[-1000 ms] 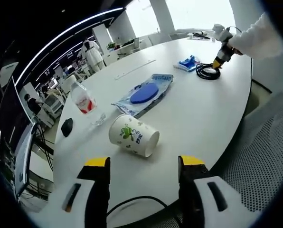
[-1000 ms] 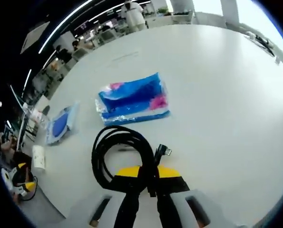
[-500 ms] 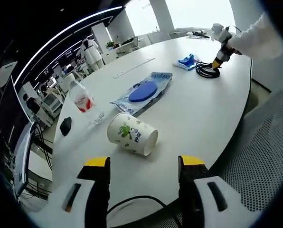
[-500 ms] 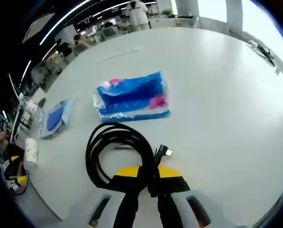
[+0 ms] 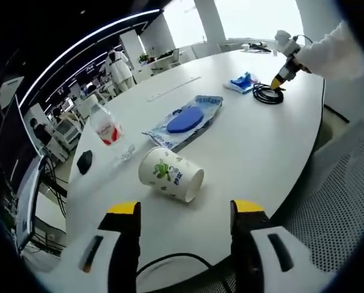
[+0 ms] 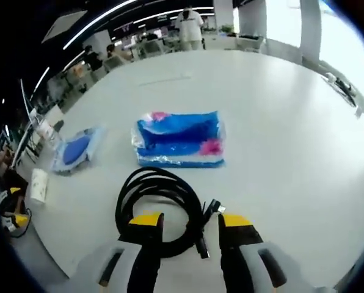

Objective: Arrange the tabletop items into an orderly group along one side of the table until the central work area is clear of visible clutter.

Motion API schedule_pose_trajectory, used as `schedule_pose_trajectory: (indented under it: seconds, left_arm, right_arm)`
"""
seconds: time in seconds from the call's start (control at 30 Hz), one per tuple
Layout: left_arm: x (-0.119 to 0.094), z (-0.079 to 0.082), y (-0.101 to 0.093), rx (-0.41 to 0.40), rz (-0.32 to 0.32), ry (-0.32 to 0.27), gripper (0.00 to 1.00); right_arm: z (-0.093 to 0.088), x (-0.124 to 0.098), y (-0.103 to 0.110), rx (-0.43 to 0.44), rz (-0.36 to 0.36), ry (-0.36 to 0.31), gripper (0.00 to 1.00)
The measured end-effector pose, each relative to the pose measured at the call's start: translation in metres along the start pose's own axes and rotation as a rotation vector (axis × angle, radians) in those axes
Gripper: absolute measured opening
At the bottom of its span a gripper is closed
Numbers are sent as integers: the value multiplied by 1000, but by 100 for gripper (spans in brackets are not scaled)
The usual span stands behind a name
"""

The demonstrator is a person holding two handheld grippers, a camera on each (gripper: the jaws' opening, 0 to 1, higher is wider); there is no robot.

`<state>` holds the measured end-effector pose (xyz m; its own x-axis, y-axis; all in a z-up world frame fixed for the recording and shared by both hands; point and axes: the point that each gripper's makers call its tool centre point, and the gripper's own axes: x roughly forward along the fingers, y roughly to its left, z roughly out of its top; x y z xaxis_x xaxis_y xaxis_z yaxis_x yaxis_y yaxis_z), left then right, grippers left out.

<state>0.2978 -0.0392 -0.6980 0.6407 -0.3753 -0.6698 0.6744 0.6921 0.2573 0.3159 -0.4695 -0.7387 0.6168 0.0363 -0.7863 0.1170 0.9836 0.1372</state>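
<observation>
You are holding your right gripper (image 6: 183,221) with its jaws parted, straddling the near edge of the coiled black cable (image 6: 159,207), which is lying loose on the white surface (image 6: 292,152); nothing is clamped between the jaws. The cable is resting just in front of the blue plastic packet (image 6: 179,139), near one edge of the surface, which suggests you are gathering things there as a group. Your left gripper (image 5: 182,210) is also standing open and empty, hovering low over the opposite end and pointing at the paper cup (image 5: 171,174) lying on its side, probably your next pick. Beyond the cup, a flat blue item in a clear wrapper (image 5: 186,120), a small bottle with a red and white label (image 5: 106,128) and a dark mouse-like object (image 5: 85,162) are sitting scattered across the middle, well apart from the cable group, so most of the clearing is waiting. The cup is carrying green print and the wrapper some lettering, both too small to read
</observation>
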Motion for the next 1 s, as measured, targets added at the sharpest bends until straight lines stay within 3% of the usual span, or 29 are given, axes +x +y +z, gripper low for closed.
schedule_pose_trajectory:
  seconds: [0.13,0.4,0.47,0.6,1.0]
  left_arm:
    - [-1,3,5,-56,13,-24,62]
    - [-2,6,8,-82,20,-42,65]
    - [-3,7,9,-93,26,-52,65]
    - [-4,8,14,-128,40,-61,66]
    - [-8,16,21,-208,60,-117,70]
  right_arm:
    - [12,-6,7,-11,45,-93,42]
    - [31,-25,23,44,150,-284,70]
    - [30,-28,25,65,174,-292,78]
    - [27,-35,26,53,187,-305,82]
    - [21,-49,28,89,214,-336,79]
